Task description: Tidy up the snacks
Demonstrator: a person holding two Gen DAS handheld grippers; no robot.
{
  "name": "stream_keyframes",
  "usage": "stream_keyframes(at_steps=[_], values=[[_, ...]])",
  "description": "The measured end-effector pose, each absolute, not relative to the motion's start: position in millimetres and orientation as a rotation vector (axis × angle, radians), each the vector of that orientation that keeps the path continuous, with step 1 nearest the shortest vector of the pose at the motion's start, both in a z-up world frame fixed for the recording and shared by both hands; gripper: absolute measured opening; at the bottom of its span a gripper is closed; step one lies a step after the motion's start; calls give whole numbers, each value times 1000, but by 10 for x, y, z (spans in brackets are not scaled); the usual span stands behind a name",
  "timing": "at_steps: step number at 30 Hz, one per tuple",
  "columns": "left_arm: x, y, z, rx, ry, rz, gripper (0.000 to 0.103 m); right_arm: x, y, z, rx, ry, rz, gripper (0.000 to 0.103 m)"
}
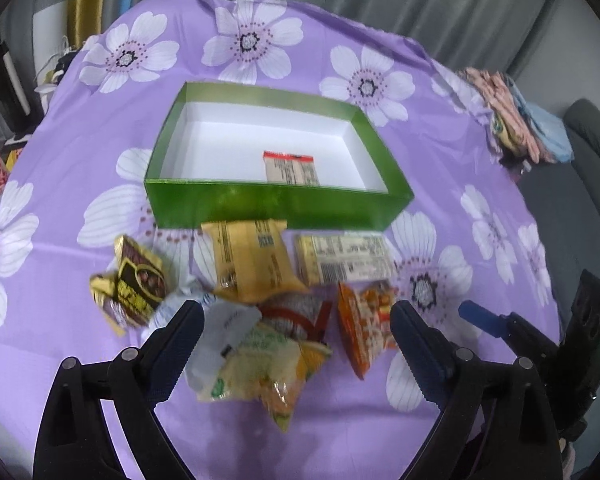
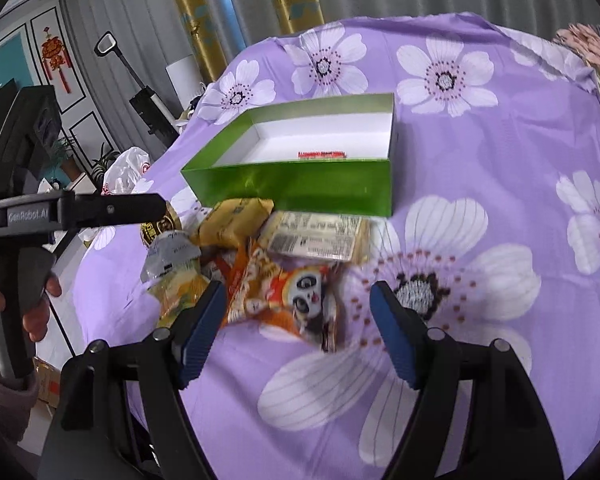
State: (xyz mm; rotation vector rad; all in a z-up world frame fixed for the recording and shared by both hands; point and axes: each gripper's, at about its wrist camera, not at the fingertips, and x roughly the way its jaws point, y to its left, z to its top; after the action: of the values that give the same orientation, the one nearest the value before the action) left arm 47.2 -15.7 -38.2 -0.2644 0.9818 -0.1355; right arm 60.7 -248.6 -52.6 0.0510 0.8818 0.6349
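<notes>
Gaping wide and empty, both grippers point(image 1: 296, 332) point(image 2: 296, 312), snack pile point(image 1: 260, 304) touching green box point(image 1: 276, 206) front wall

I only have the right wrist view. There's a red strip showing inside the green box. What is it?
Observer: In the left wrist view it is a beige packet with a red top edge. It lies flat on the floor of the green box, close to the near wall.
Operator: Is the left tool holding anything?
Observer: No. The left tool is wide open and empty, with a white and yellow bag lying just ahead of its fingers.
Operator: What is that tool hiding from me?
Observer: A dark brown and gold packet at the left end of the pile, outside the box.
</notes>
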Motion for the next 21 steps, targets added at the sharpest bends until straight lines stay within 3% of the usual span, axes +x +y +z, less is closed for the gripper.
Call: stream_keyframes(at_steps=[21], values=[[426, -563, -550, -126, 1004, -95, 94, 635, -2517, -789, 64, 928, 651, 74]])
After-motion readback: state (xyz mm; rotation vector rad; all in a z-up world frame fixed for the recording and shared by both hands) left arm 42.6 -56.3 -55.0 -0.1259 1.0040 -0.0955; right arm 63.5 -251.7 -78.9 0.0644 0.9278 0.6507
